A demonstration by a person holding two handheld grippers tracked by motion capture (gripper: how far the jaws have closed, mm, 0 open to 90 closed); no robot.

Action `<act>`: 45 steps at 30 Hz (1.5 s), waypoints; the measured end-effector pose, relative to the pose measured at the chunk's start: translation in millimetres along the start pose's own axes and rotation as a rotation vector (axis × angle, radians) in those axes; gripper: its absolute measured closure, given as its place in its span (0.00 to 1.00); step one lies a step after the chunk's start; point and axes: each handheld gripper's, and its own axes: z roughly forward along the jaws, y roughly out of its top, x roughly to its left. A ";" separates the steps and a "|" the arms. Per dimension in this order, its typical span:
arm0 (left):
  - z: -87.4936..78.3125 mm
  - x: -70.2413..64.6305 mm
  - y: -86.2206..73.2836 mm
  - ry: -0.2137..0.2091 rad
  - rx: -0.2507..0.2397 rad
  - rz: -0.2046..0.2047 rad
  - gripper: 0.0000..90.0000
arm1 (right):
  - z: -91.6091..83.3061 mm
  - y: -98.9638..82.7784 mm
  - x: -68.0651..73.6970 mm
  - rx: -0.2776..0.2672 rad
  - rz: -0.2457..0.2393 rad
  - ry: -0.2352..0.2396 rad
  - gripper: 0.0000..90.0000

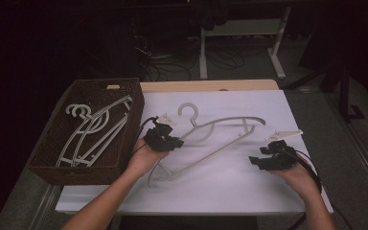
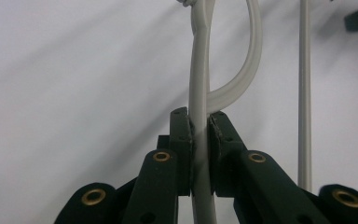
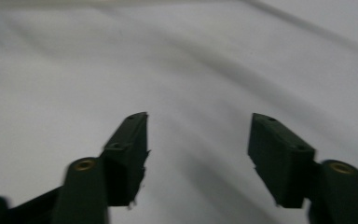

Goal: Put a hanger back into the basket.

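Observation:
A pale grey plastic hanger [image 1: 230, 119] lies tilted on the white table cover, its hook pointing to the far side. My left gripper [image 1: 175, 142] is at the hanger's left arm, near the basket. In the left gripper view the jaws are shut on the hanger's flat arm [image 2: 199, 79], with the pads pressing on both sides of it at the left gripper [image 2: 200, 126]. My right gripper [image 1: 254, 160] is off the hanger's right end, a little nearer to the person. In the right gripper view the right gripper [image 3: 198, 135] stands open over bare white cover, with nothing between the jaws.
A dark woven basket [image 1: 135, 109] stands at the left of the table and holds several pale hangers [image 1: 93, 127]. The white cover [image 1: 230, 189] spans the table to its front edge. Table legs and cables lie on the dark floor behind.

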 end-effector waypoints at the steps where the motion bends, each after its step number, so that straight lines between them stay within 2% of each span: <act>1: -5.3 1.3 4.0 0.007 -0.007 0.004 0.91 | 1.3 0.8 -0.5 0.000 0.001 -0.004 0.33; 3: -15.9 5.2 11.4 0.015 -0.019 0.001 0.91 | 3.2 1.8 -1.1 -0.007 -0.004 -0.011 0.25; 6: -31.6 11.2 20.4 0.031 -0.029 0.006 0.91 | 4.8 1.9 -1.5 -0.024 -0.002 0.002 0.15; 10: -60.8 21.1 33.3 0.058 -0.045 0.013 0.91 | 6.4 2.4 -1.7 -0.048 0.000 0.010 0.08; 16: -108.4 43.5 45.6 0.112 -0.070 0.026 0.91 | 6.0 2.4 -4.3 -0.058 0.018 0.015 0.03; 21: -139.7 67.3 43.0 0.168 -0.071 0.031 0.91 | 6.7 3.2 -3.8 -0.059 0.016 0.013 0.03; 25: -162.6 94.8 31.0 0.234 -0.070 0.017 0.91 | 7.4 2.3 -4.7 -0.046 0.017 0.007 0.03; 31: -191.7 132.3 3.3 0.293 -0.074 -0.018 0.91 | 8.9 2.4 -5.1 -0.037 0.018 0.001 0.04; 37: -215.9 161.8 -28.6 0.362 -0.074 -0.067 0.91 | 9.9 2.2 -5.1 -0.030 0.015 -0.007 0.04; 45: -231.2 189.5 -71.4 0.440 -0.024 -0.146 0.91 | 11.2 1.9 -5.1 -0.021 0.014 -0.019 0.04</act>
